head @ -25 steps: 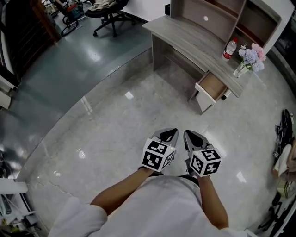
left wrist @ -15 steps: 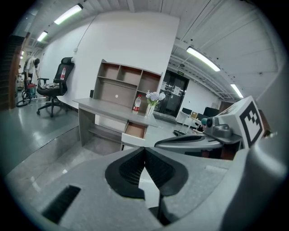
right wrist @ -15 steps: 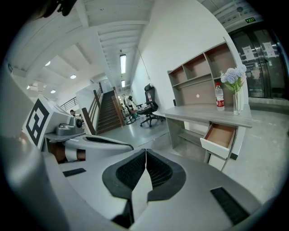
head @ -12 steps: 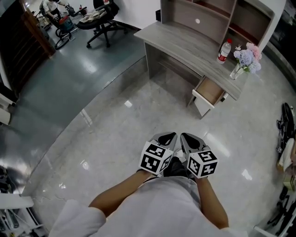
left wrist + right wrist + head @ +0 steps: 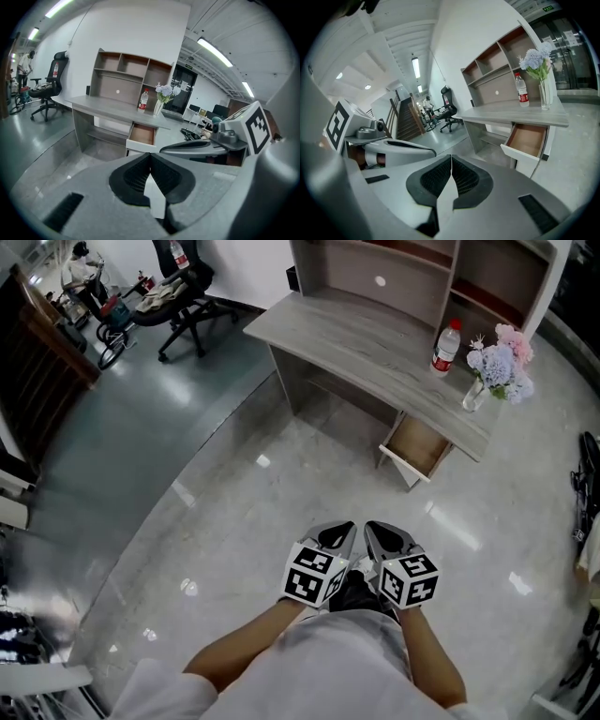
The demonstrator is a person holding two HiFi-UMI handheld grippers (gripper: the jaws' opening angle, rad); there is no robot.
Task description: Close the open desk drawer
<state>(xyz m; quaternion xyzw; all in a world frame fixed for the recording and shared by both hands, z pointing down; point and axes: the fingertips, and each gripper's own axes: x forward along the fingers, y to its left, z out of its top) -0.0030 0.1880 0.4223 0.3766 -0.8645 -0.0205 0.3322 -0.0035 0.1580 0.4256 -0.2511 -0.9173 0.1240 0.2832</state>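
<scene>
The person is holding the left gripper (image 5: 339, 532) and the right gripper (image 5: 384, 534) side by side over the glossy floor (image 5: 234, 493), each with its jaws pressed together on nothing, and both are pointing toward the open drawer (image 5: 417, 446). The drawer is hanging pulled out under the right end of the grey desk (image 5: 356, 334), well apart from the grippers and showing its wooden inside behind a white front panel. Judging from here, the main risk is coming in at a poor angle. If a narrow closed tip is landing near one corner of the front panel, the drawer is likely racking on its runners and jamming half shut, or the tip is sliding off the smooth white face. If a tip is aiming too high, it is dipping into the drawer box instead of meeting the panel. A hard shove is also shaking the desk, where the water bottle (image 5: 445, 346) and the glass vase of flowers (image 5: 495, 369) are standing almost directly above the drawer, and either could be toppling. With the grippers this close together, they could also be knocking into each other.
</scene>
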